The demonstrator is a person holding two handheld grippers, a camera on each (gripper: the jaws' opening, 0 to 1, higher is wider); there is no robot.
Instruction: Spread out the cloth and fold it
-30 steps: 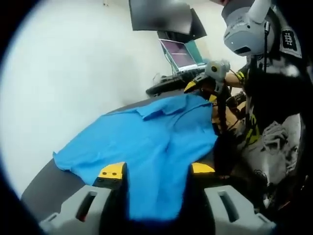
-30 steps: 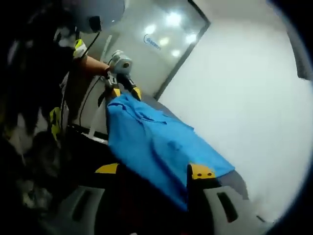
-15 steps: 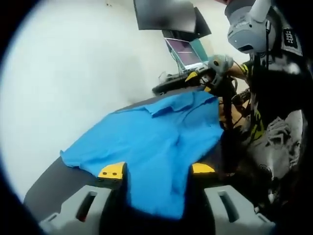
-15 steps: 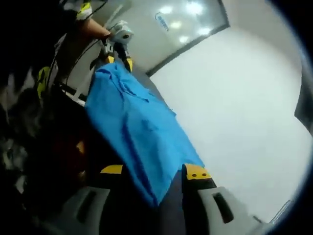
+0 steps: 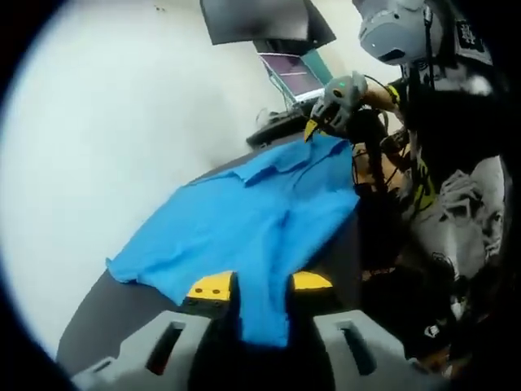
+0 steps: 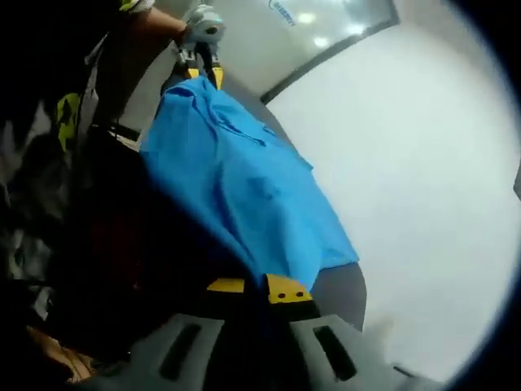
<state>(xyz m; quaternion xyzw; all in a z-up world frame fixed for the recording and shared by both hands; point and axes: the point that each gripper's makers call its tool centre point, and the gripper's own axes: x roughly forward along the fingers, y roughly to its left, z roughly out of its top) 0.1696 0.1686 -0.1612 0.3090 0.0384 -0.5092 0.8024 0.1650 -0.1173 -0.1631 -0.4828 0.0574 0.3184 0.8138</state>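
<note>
A bright blue cloth (image 5: pixel 252 220), which looks like a collared shirt, is stretched between two hand-held grippers above and partly on a dark surface (image 5: pixel 106 314).

In the left gripper view, the left gripper (image 5: pixel 259 285) rises from six o'clock. Its yellow-tipped jaws are drawn close together, pinching one end of the cloth between them. The cloth runs away toward one o'clock, where the right gripper (image 5: pixel 326 110) clenches the far end near the collar. A person in dark clothes stands at three o'clock. A laptop (image 5: pixel 291 77) sits at twelve o'clock under a dark monitor (image 5: pixel 260 18).

In the right gripper view, the right gripper (image 6: pixel 256 289) rises from six o'clock with its jaws nearly touching, grasping the near end of the cloth (image 6: pixel 244 179). The left gripper (image 6: pixel 199 37) holds the far end at eleven o'clock.

Likely risks: each gripper seems to bite only a narrow strip of fabric, so a hard pull could slip an end free. The loose side near nine o'clock in the left gripper view could drag or bunch on the surface and spoil the spread.

How much fabric sits inside either pair of jaws is hidden. The near edge of the surface and where the cloth touches it are hard to make out. The person's side of both views is dark and blurred.
</note>
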